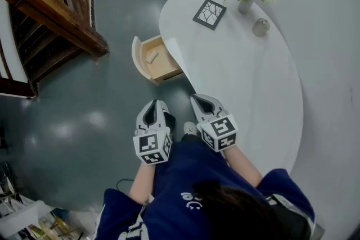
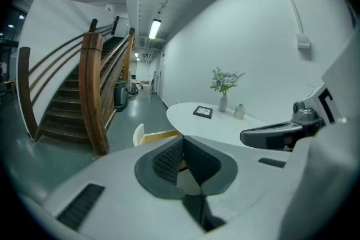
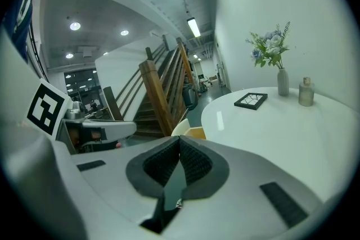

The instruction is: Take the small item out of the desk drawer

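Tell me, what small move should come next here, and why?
Probably carry the left gripper forward to the open drawer, parting its jaws: the small item lies inside, while this and the right gripper sit near the person, jaws shut.

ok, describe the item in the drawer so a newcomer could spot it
Find the white oval desk; on the side facing the staircase, a curved-front wooden drawer stands open. Inside lies a small pale item, alone in the drawer, whereas the black frame, flower vase and jar sit on the desktop.
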`<state>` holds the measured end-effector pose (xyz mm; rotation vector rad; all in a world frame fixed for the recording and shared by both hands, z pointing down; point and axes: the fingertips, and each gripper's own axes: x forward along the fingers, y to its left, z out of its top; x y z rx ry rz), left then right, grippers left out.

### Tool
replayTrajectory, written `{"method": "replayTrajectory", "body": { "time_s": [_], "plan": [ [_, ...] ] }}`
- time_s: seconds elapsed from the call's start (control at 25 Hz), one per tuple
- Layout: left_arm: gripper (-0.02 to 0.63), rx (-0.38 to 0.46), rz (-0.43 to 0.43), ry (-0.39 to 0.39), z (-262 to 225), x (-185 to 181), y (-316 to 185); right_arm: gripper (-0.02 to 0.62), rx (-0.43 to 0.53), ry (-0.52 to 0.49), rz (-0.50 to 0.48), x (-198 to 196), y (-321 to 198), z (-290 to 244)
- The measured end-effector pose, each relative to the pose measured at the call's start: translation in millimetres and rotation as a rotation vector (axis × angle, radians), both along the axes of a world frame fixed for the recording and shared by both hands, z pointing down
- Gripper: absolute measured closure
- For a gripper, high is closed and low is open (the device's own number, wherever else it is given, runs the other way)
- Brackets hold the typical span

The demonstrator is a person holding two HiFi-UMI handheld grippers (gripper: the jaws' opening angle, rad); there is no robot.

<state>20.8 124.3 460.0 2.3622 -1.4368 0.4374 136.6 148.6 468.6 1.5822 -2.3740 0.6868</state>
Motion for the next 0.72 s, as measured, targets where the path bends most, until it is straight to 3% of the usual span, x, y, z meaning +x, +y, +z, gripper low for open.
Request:
{"method": "replayTrajectory", "body": {
  "time_s": [0.28,0.52,0.72],
  "plan": [
    [0.603,0.002,0.021,0.001,6.4,-6.5,-58.6,0.588,-0.025,0.036,0.078,-1.6,-44.5,3.9],
    [0.603,-0.014,0.049,-0.006,10.0,-20.2,-110.9,0.588,-0.048,0.061,0.085,-18.9,-88.4,0.9],
    [0.603,-0.036,0.088,0.035,15.1,-27.3,-147.6,0.588,-0.084,0.064,0.106,-31.5,-122.3,3.5]
  ]
}}
